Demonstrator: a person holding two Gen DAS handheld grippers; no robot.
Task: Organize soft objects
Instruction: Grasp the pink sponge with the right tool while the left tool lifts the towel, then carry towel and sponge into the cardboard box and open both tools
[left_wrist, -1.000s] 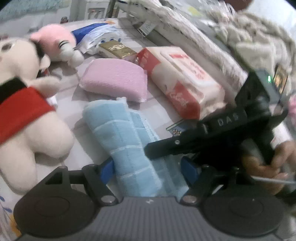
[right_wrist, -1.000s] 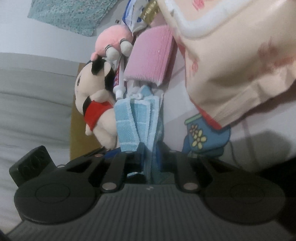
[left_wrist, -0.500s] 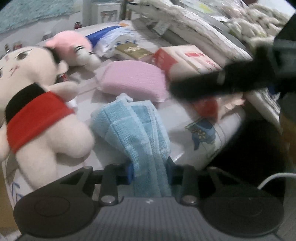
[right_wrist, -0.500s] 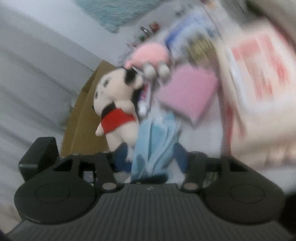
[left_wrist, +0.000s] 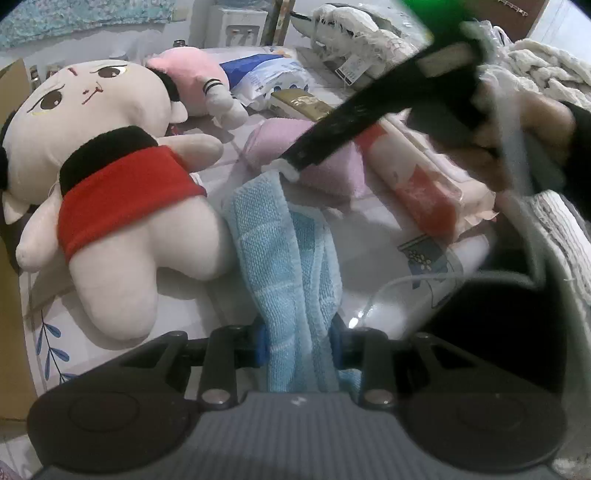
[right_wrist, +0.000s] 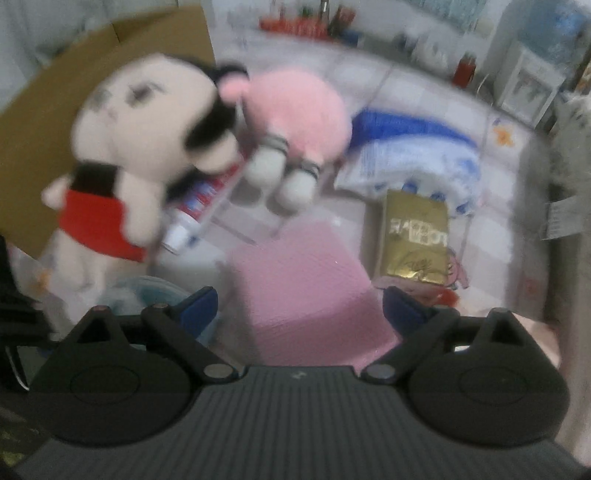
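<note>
My left gripper (left_wrist: 297, 338) is shut on the near end of a light blue towel (left_wrist: 284, 251), which stretches away across the bed. A large cream doll in a red top (left_wrist: 110, 177) lies to its left; it shows blurred in the right wrist view (right_wrist: 122, 155). A pink plush (left_wrist: 188, 79) lies behind it and shows in the right wrist view (right_wrist: 299, 118). My right gripper (right_wrist: 299, 312) is open and empty, its jaws wide on either side of a pink sponge pillow (right_wrist: 303, 291), which also shows in the left wrist view (left_wrist: 332, 166).
A red-and-white tissue pack (left_wrist: 424, 184), a gold packet (right_wrist: 413, 236), a blue-and-white bag (right_wrist: 410, 155) and a toothpaste tube (right_wrist: 199, 206) lie on the bed. A cardboard box (right_wrist: 44, 122) stands at the left. Knitted blankets (left_wrist: 546, 74) are piled at the right.
My right gripper let go of the blue towel, opened wide and swung over the pink pillow. My left gripper closed on the towel's near end and drew back a little.
</note>
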